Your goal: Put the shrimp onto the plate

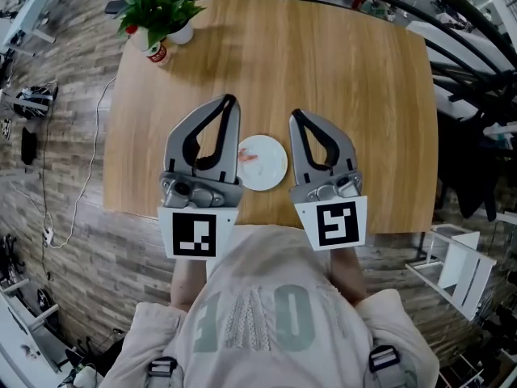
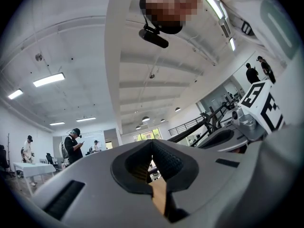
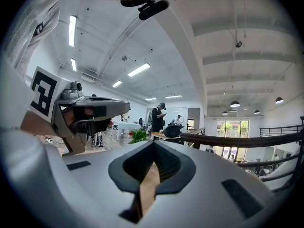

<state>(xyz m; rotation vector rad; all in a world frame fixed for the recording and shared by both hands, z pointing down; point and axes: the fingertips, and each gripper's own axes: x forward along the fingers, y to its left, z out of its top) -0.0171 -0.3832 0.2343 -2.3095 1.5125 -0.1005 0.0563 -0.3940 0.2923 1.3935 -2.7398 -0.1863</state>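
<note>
A white plate (image 1: 266, 164) sits near the front edge of the wooden table (image 1: 347, 79). A small pink shrimp (image 1: 247, 155) lies on the plate's left part. My left gripper (image 1: 232, 100) is held above the table just left of the plate, jaws shut with nothing between them. On the plate's other side, my right gripper (image 1: 294, 114) is also shut and empty. Both gripper views point up at the ceiling. There the left gripper (image 2: 152, 141) and right gripper (image 3: 153, 142) each show closed jaws, and neither plate nor shrimp is visible.
A potted green plant (image 1: 157, 14) stands at the table's far left corner, with a small red-and-white cup (image 1: 158, 53) beside it. Cables lie on the floor to the left; a white stand (image 1: 456, 269) is at the right. People stand in the room beyond.
</note>
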